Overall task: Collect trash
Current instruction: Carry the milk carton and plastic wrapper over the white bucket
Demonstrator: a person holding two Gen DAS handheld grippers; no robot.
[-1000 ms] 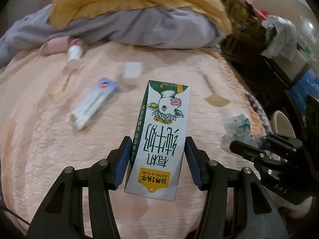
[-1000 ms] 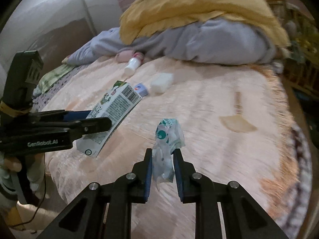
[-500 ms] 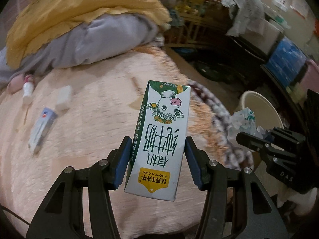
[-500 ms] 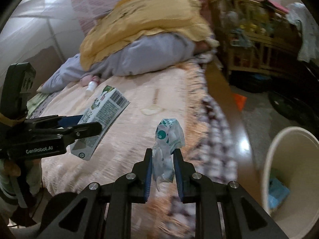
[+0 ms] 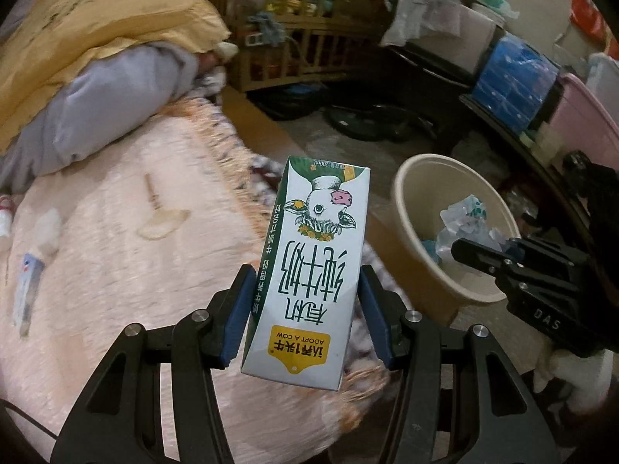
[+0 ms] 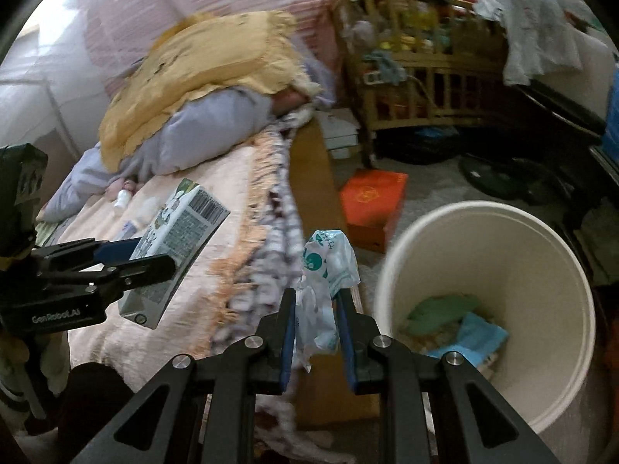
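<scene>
Gripping a milk carton [image 5: 309, 270], the left gripper [image 5: 305, 309] has its blue fingers [image 5: 238, 313] pressed on the carton's two sides; printed cow face upside down in the left wrist view. Carton held in air over the bed edge, pink blanket [image 5: 116, 251] below. Right gripper [image 6: 315, 324] pinches a crumpled plastic wrapper [image 6: 325, 270], white with green print, fingers nearly together around it. Wrapper sits just beside the rim of a cream bin [image 6: 541, 270] on the floor; bin already holds green and blue scraps [image 6: 464, 321]. On the blanket: a tube [image 5: 27, 286] and small bottle [image 6: 123, 197]. Orange box [image 6: 371, 201] on floor beyond the bin.
</scene>
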